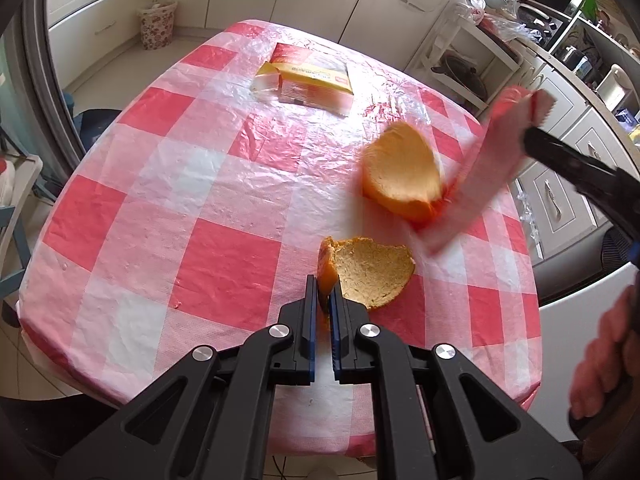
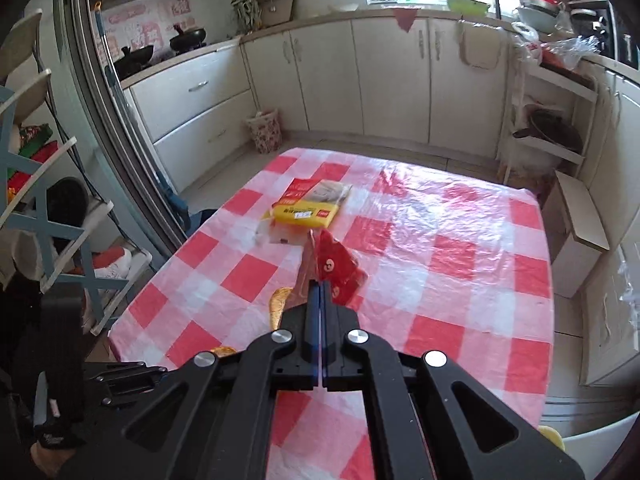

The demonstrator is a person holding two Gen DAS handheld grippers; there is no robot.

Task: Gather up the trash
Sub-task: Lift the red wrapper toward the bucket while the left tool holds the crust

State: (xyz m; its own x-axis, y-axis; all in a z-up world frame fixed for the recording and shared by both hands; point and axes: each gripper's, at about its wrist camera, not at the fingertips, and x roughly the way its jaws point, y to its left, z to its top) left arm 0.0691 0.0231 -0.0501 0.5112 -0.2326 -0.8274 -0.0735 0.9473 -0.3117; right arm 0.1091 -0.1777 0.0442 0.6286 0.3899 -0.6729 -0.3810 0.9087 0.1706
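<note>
We see left gripper (image 1: 325, 300) at lower centre of left view, jaws pinching rim of orange peel piece (image 1: 370, 276) on checked tablecloth (image 1: 192, 208). Right gripper (image 2: 320, 292), jaws pressed together on red wrapper (image 2: 336, 272), lifted above table; same wrapper (image 1: 480, 172) blurred at right of left view. Second peel half (image 1: 404, 172) beside it. Yellow packet (image 1: 312, 76) upper centre, well apart.

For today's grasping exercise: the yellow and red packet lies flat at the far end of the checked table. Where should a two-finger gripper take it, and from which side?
Take the yellow and red packet by its crinkled clear end, probably. It lies flat, so the broad face gives the jaws nothing to close on, while that thin edge looks pinchable. Come in low from the near side, along the tablecloth.
</note>
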